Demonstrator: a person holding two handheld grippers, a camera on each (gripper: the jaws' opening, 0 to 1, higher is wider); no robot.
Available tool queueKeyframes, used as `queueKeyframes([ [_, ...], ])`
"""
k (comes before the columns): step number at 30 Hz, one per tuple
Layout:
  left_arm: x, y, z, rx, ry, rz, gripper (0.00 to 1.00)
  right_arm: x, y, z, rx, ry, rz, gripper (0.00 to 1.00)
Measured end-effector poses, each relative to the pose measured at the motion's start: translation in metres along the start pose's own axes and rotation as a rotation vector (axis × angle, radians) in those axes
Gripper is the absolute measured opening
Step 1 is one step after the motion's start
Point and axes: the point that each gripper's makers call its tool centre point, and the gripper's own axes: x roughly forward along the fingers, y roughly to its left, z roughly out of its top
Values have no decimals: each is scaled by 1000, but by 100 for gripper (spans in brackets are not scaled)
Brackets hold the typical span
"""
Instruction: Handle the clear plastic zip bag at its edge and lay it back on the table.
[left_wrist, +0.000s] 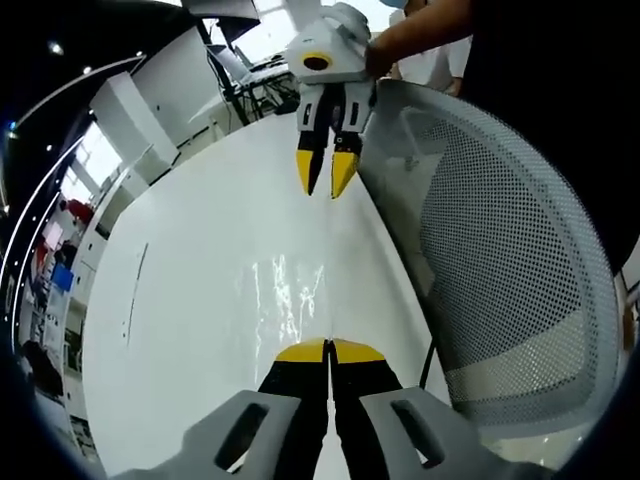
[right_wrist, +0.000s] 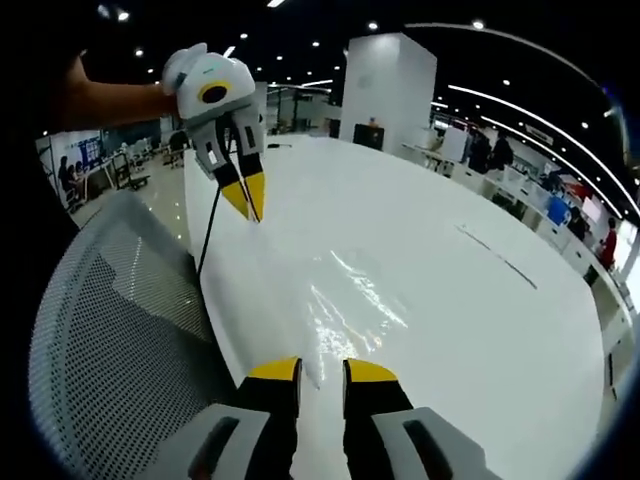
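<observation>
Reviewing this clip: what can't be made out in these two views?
- Clear zip bag on the table: edges and zip melt into glare, both views.
- Left gripper: whether its closed tips pinch the bag.
- Mesh chair: cut off by the frame.
- Background people: too small.

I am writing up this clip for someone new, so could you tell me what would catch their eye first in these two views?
Most striking are the yellow-tipped jaws: the left gripper rises shut from the bottom of its own view, and the right gripper slightly open in its own. Between them the clear plastic zip bag lies glinting flat on the white table. A white mesh chair back stands along the table's edge.
</observation>
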Motion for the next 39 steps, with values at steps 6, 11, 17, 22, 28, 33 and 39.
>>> queueKeyframes([
  [6,0,-2,-1,3,6,2,0,-2,-3,14,9,-35,-1,13],
  [11,0,-3,1,-3,2,5,0,5,1,18,2,-46,20,13],
  [17,0,-2,2,-2,-2,9,0,15,20,24,-9,-66,75,15],
  [22,-1,-3,4,-10,-7,9,0,20,30,29,-13,-79,108,16],
  [28,-1,-2,4,-7,-4,15,0,17,36,41,-9,-121,126,16],
  [33,-2,-1,8,-7,-10,19,0,20,41,39,-23,-109,138,16],
  [39,-2,-1,13,-10,-20,20,0,23,46,37,-37,-95,148,15],
])
